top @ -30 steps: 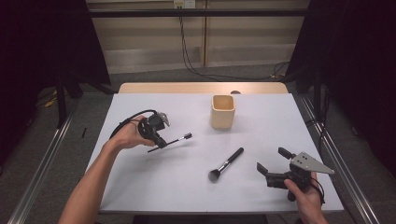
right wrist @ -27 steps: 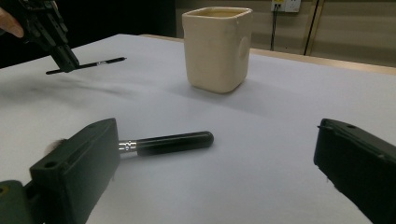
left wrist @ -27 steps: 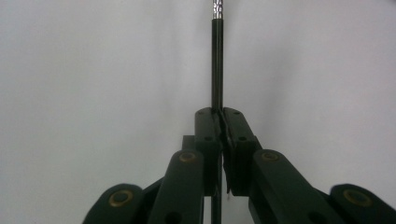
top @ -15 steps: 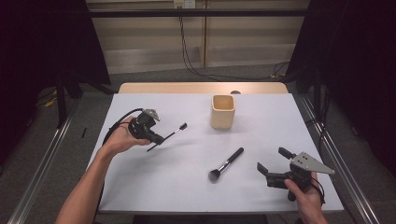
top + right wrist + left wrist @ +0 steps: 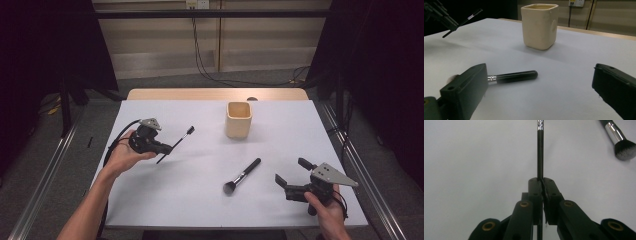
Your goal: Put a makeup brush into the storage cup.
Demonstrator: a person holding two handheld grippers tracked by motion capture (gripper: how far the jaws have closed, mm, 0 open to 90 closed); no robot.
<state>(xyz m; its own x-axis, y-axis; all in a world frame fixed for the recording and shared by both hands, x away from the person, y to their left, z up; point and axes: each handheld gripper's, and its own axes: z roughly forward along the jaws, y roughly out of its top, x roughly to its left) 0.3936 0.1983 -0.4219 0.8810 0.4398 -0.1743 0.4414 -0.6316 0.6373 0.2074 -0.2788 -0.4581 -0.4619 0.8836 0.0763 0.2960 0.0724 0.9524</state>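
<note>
My left gripper [image 5: 168,148] is held above the left part of the white table [image 5: 165,205], shut on the handle of a thin black brush [image 5: 181,139] that points up and right toward the cup. The left gripper view has the jaws [image 5: 541,181] pressed together on the thin brush [image 5: 540,150]. A thick black makeup brush [image 5: 243,175] lies flat mid-table, bristles toward me. My right gripper [image 5: 291,170] rests at the near right, open, its jaws [image 5: 541,81] wide apart with the thick brush [image 5: 514,76] lying beyond its left jaw. A cream square cup [image 5: 238,120] stands upright at the back.
The cup [image 5: 540,25] stands beyond the thick brush in the right gripper view, with the left gripper [image 5: 439,15] and thin brush [image 5: 469,17] at upper left. The thick brush's bristles [image 5: 624,148] lie at upper right. A wooden strip [image 5: 215,94] edges the table's far side.
My left hand has carried the thin brush to the left, away from the table's middle, and its tip now points higher. The right gripper and the thick brush have stayed put.
</note>
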